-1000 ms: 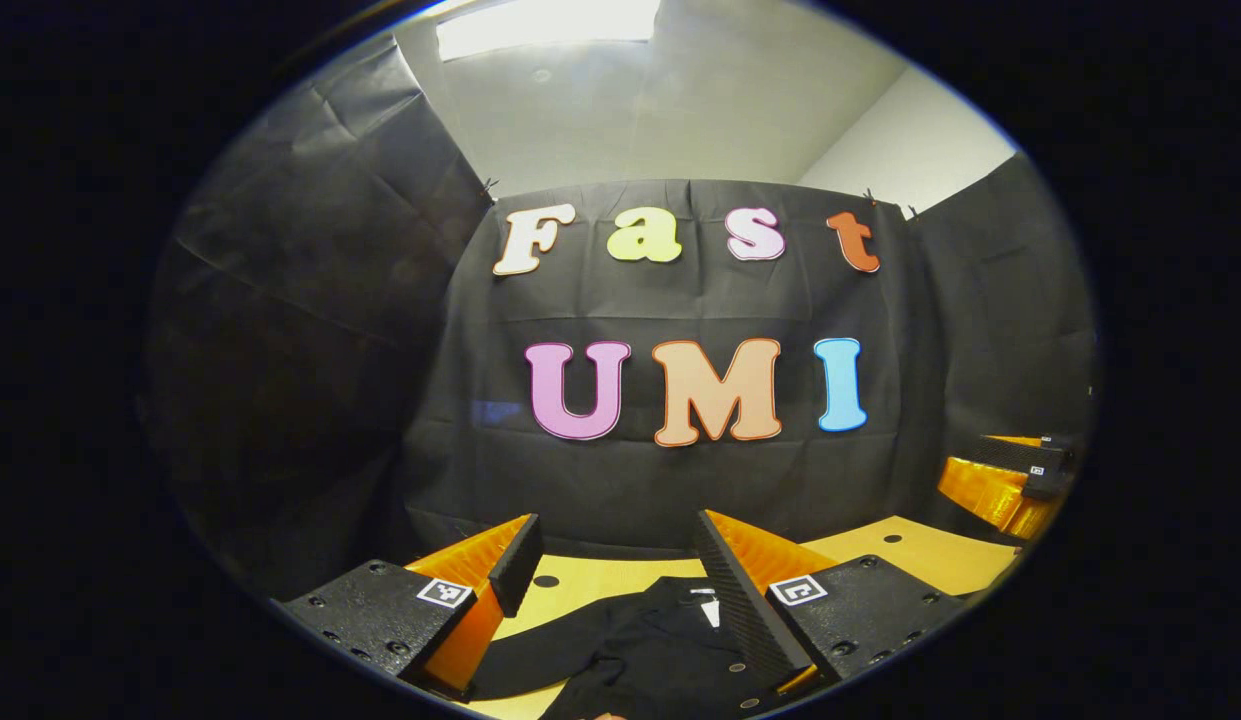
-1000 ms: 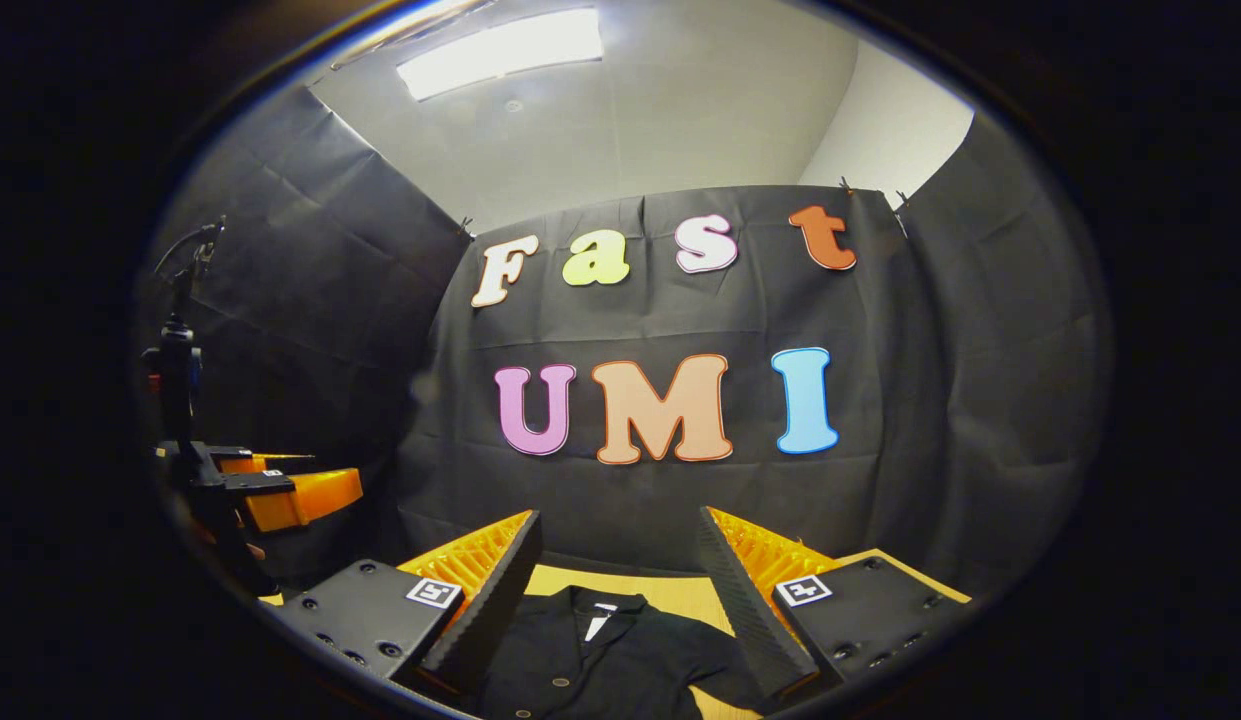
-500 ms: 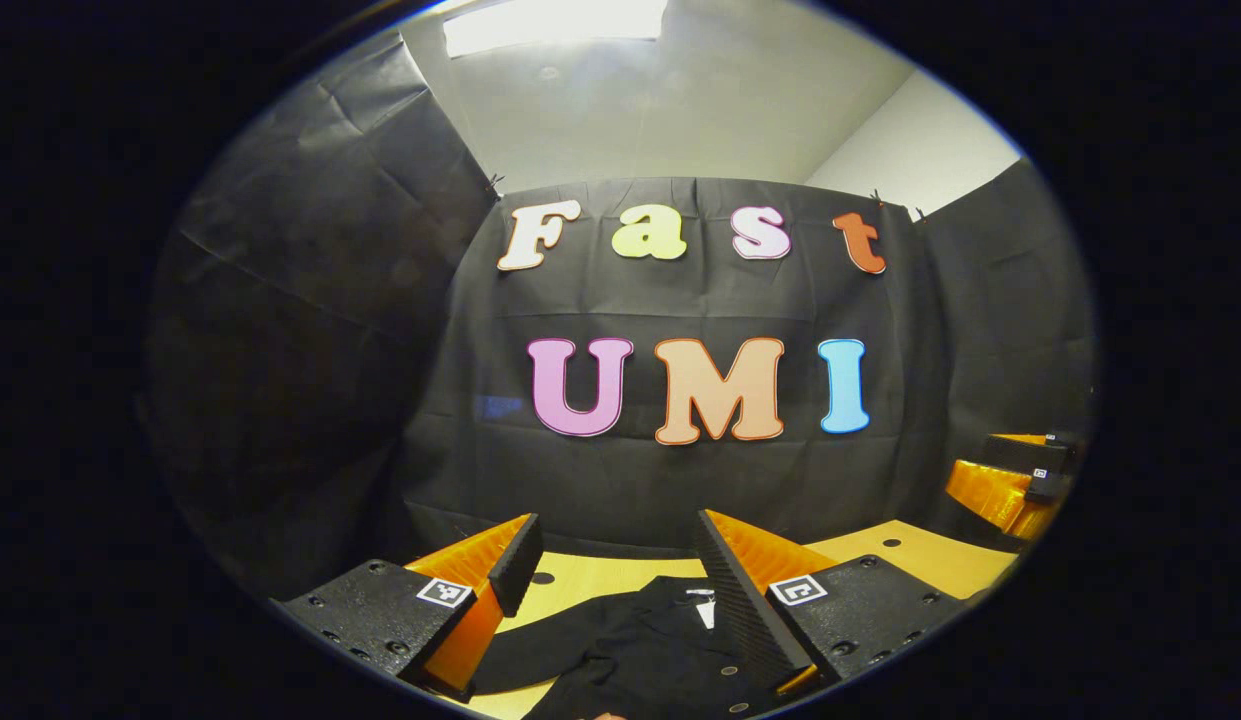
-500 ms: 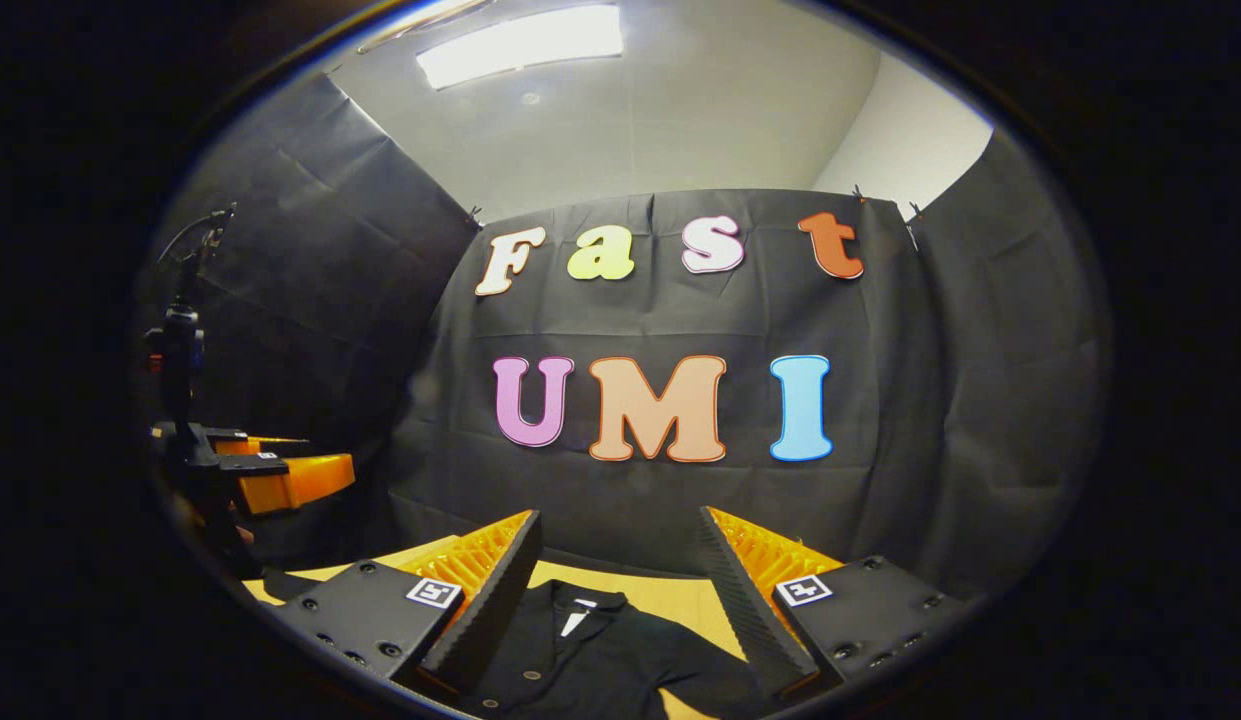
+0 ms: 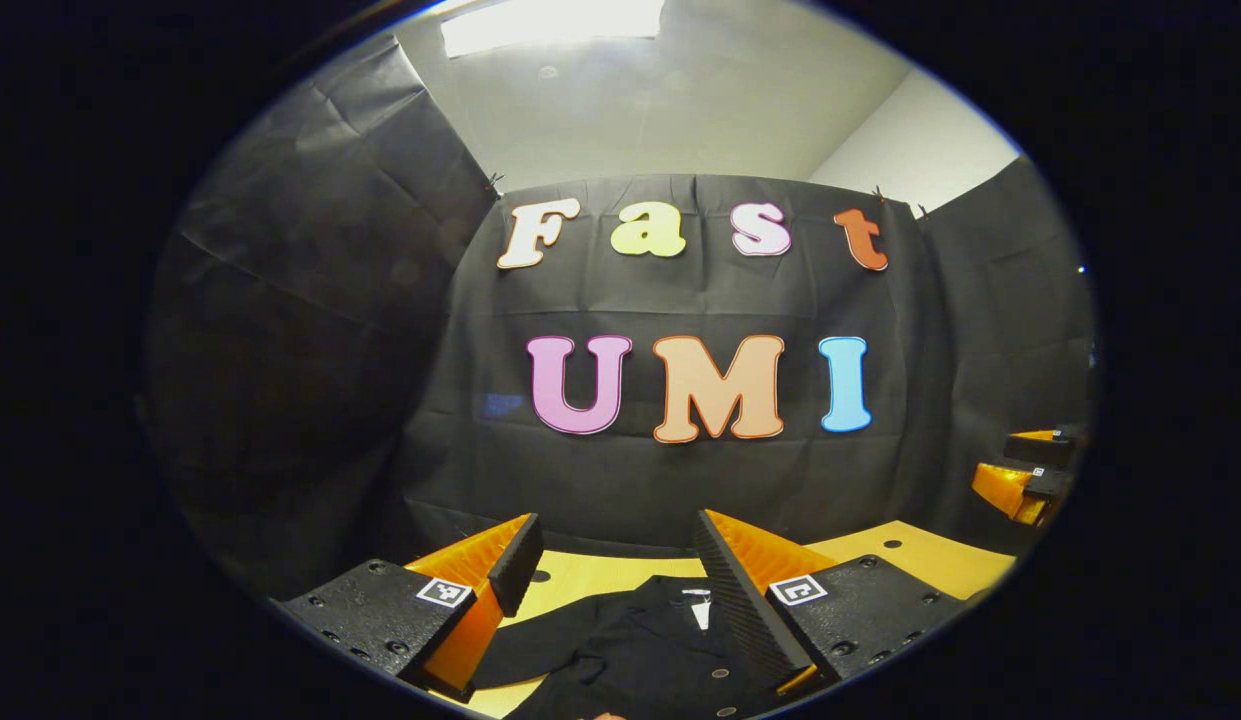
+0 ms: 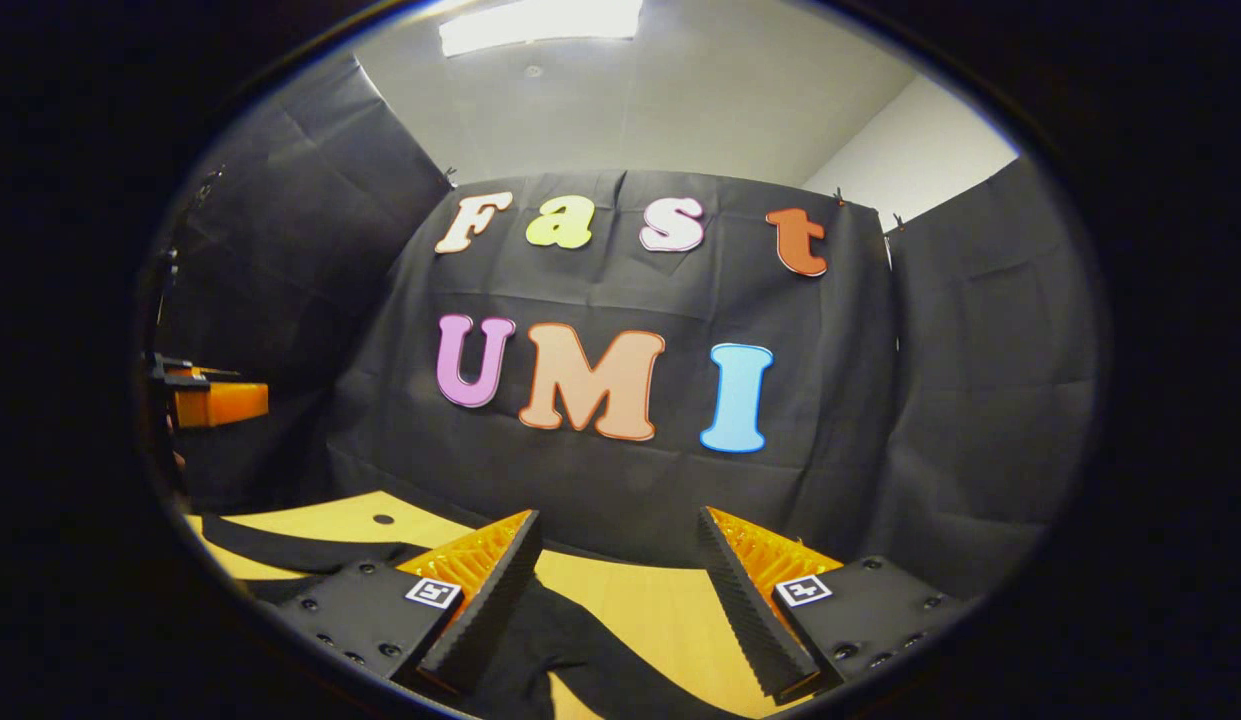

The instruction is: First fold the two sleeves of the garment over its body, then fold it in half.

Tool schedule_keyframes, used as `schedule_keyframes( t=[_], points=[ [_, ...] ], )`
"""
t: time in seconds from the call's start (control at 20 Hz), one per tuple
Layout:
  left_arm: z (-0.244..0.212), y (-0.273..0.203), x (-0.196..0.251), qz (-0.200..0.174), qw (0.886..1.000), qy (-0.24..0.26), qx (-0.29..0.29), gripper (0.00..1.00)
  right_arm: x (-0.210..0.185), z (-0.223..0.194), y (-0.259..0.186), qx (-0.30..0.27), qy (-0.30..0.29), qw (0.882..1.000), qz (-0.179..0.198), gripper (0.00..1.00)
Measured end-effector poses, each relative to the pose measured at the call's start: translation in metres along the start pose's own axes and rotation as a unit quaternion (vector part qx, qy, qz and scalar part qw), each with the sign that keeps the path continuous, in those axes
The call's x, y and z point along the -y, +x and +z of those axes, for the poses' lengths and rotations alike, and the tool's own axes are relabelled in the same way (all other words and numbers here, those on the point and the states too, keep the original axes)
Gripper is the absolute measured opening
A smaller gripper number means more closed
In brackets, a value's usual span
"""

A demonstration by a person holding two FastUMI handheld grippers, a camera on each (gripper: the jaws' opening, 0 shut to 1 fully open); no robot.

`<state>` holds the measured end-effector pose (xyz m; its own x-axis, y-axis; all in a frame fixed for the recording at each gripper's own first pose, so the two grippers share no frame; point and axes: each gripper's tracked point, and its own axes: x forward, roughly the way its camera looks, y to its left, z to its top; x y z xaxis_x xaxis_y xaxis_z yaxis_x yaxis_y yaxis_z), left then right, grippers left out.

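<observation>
A black button-up garment point(image 5: 630, 650) lies flat on the wooden table point(image 5: 590, 580), its collar and white label point(image 5: 702, 606) by my left gripper's right finger. My left gripper point(image 5: 615, 522) hovers open above the garment, nothing between its fingers. In the right gripper view, a black sleeve point(image 6: 590, 660) runs across the table point(image 6: 640, 600) under my right gripper point(image 6: 615, 518), which is open and apart from the cloth. More black fabric point(image 6: 280, 548) lies at the left. The right gripper point(image 5: 1025, 480) shows at the far right of the left gripper view, and the left gripper point(image 6: 208, 400) at the far left of the right gripper view.
Black cloth walls close the booth behind and at both sides. The table has small round holes point(image 6: 383, 519) in its top. Bare wood point(image 5: 910, 560) shows to the right of the garment.
My right gripper has swung to the right, off the collar and over to the sleeve. The left gripper has barely moved. Both stay open.
</observation>
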<state>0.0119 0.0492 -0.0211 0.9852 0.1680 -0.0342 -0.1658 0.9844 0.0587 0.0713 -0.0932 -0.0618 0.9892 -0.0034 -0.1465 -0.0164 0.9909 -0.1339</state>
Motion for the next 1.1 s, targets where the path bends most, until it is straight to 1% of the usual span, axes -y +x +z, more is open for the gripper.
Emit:
schedule_keyframes(
  t=[0.05,0.1,0.15,0.25,0.4,0.5,0.55,0.65,0.75,0.9,1.0,1.05,1.1],
  points=[
    [0.0,-0.001,0.001,0.001,1.0,0.0,0.0,0.92,0.01,-0.008,0.001,-0.01,-0.001,1.0,-0.005,0.96],
    [0.0,0.0,0.002,0.002,1.0,0.001,-0.001,0.92,0.018,-0.016,0.001,-0.019,-0.001,1.0,-0.01,0.99],
    [0.001,0.0,0.003,0.004,1.0,0.003,-0.001,0.92,0.026,-0.024,0.001,-0.027,-0.002,1.0,-0.014,0.98],
    [0.0,0.0,0.005,0.006,1.0,0.005,-0.002,0.92,0.043,-0.047,0.002,-0.053,-0.01,0.998,-0.021,0.99],
    [-0.003,0.001,0.01,0.011,1.0,0.004,-0.006,0.92,0.061,-0.082,0.002,-0.094,-0.023,0.995,-0.024,0.98],
    [-0.006,0.001,0.014,0.014,1.0,0.008,-0.009,0.92,0.072,-0.103,-0.003,-0.12,-0.02,0.992,-0.024,0.96],
    [-0.007,0.001,0.017,0.013,1.0,0.009,-0.011,0.92,0.075,-0.117,-0.005,-0.135,-0.016,0.99,-0.024,0.98],
    [-0.006,0.001,0.024,0.012,1.0,0.01,-0.012,0.92,0.084,-0.143,-0.009,-0.168,-0.015,0.985,-0.023,0.96],
    [-0.008,0.001,0.031,0.012,1.0,0.015,-0.013,0.92,0.093,-0.168,-0.016,-0.197,-0.02,0.98,-0.024,1.0],
    [-0.012,0.002,0.045,0.01,1.0,0.017,-0.018,0.92,0.105,-0.201,-0.026,-0.234,-0.018,0.972,-0.019,0.98],
    [-0.016,0.003,0.055,0.008,1.0,0.016,-0.023,0.92,0.109,-0.225,-0.031,-0.261,-0.015,0.965,-0.013,0.98],
    [-0.017,0.003,0.06,0.007,1.0,0.016,-0.026,0.92,0.112,-0.237,-0.035,-0.274,-0.014,0.961,-0.01,1.0],
    [-0.019,0.003,0.066,0.006,0.999,0.016,-0.027,0.92,0.116,-0.247,-0.039,-0.287,-0.013,0.958,-0.008,0.98]
  ],
)
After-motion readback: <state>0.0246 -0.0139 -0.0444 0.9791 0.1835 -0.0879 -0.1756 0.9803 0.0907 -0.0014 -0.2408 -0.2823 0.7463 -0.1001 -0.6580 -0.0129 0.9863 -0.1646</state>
